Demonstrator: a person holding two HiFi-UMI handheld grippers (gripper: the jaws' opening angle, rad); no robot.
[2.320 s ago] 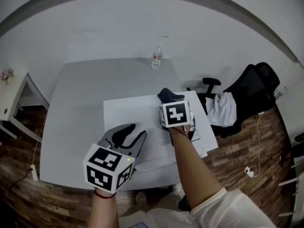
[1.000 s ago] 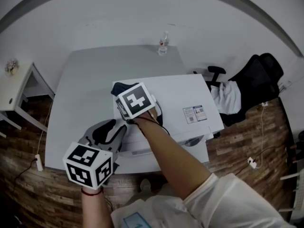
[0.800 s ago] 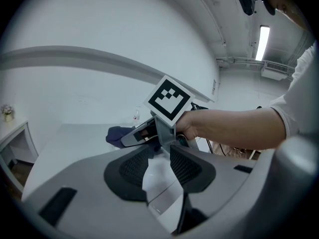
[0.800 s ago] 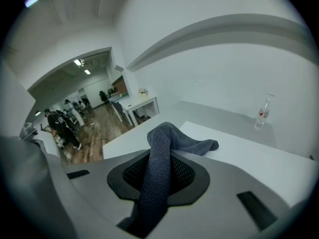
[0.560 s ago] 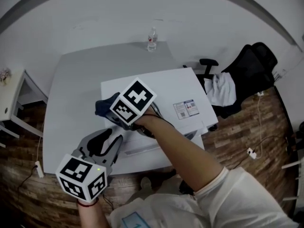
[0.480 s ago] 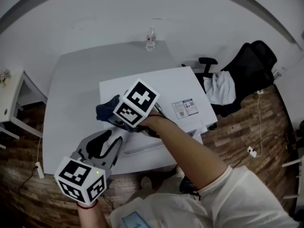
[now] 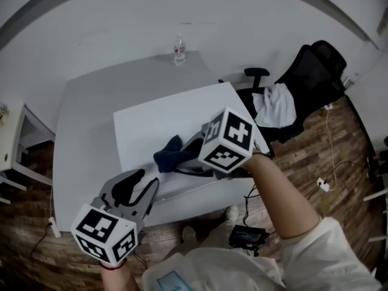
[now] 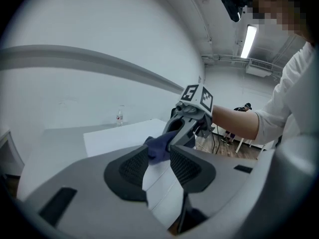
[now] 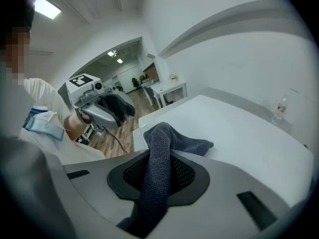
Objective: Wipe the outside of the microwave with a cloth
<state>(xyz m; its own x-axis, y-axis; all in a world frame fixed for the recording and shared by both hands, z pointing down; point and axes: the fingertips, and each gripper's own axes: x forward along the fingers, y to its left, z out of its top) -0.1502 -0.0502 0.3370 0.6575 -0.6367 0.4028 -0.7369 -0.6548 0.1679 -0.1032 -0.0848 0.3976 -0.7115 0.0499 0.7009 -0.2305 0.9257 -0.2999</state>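
Dark blue cloth (image 7: 171,160), clamped in the right claw (image 9: 158,171), has swept from the left edge of the microwave (image 7: 159,119) top toward its front middle; left claw (image 8: 159,166) hangs half-open, empty. Sides likely come next.

Dim, muted light; heavy fisheye bending, dark vignetted corners.
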